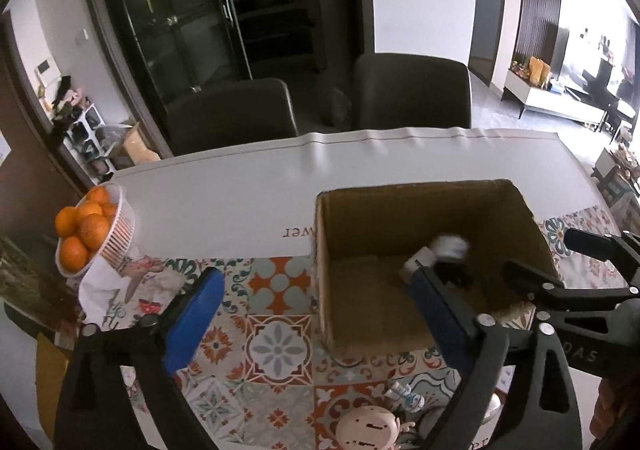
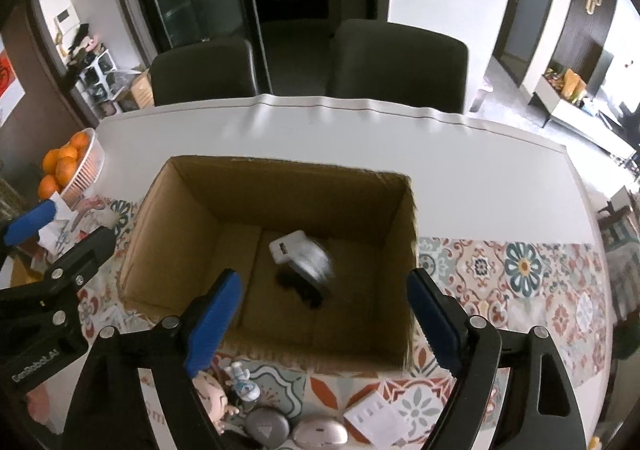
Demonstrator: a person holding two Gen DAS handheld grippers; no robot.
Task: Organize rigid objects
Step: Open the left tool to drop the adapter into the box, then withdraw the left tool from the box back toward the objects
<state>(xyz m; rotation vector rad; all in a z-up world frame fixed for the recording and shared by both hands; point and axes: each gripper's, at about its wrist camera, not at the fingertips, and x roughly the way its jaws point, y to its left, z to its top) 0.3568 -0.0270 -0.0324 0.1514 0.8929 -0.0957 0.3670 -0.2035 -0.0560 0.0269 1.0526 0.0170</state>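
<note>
An open cardboard box stands on the patterned table runner; it also shows in the left wrist view. A white object, blurred by motion, is inside the box above a black item; the white object shows in the left wrist view too. My right gripper is open and empty over the box's near edge. My left gripper is open and empty, left of the box. A doll head, a small figurine, a grey puck, a white mouse-like object and a white card lie in front.
A white basket of oranges stands at the table's left edge, with white paper beside it. Two dark chairs stand behind the white table. The right gripper's arm reaches across the box.
</note>
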